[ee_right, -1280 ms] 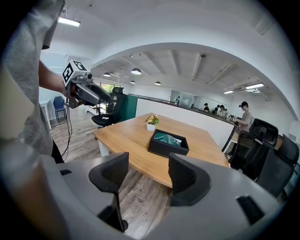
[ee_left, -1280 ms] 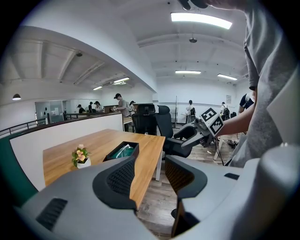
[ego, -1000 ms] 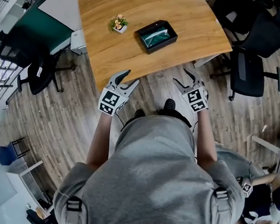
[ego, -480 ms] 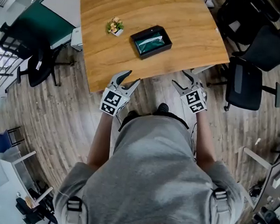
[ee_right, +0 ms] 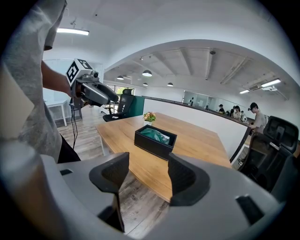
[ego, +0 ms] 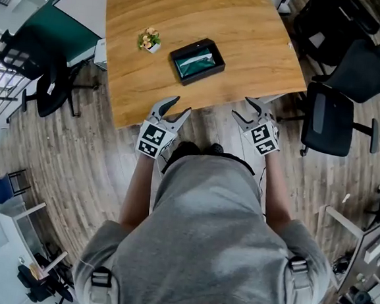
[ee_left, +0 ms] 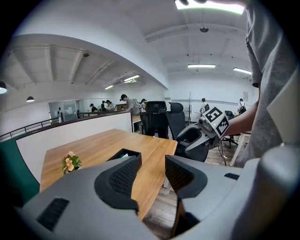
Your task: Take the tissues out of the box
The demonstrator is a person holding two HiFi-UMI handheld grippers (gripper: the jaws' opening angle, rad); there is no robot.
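Black box [ee_right: 151, 147] on table [ego: 252, 41] holds teal tissues [ego: 196, 60]. L gripper [ego: 179, 104] & R gripper [ego: 241, 107] near table edge: jaws apart, empty.

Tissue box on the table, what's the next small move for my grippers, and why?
Probably reach both forward over the table, toward the box. The left gripper and right gripper hang open and empty, short of the table's near edge, and the tissues lie inside the box, untouched.

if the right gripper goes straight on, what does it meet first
Probably the black tissue box on the table: it sits just above the open jaws of the right gripper; depth unclear.
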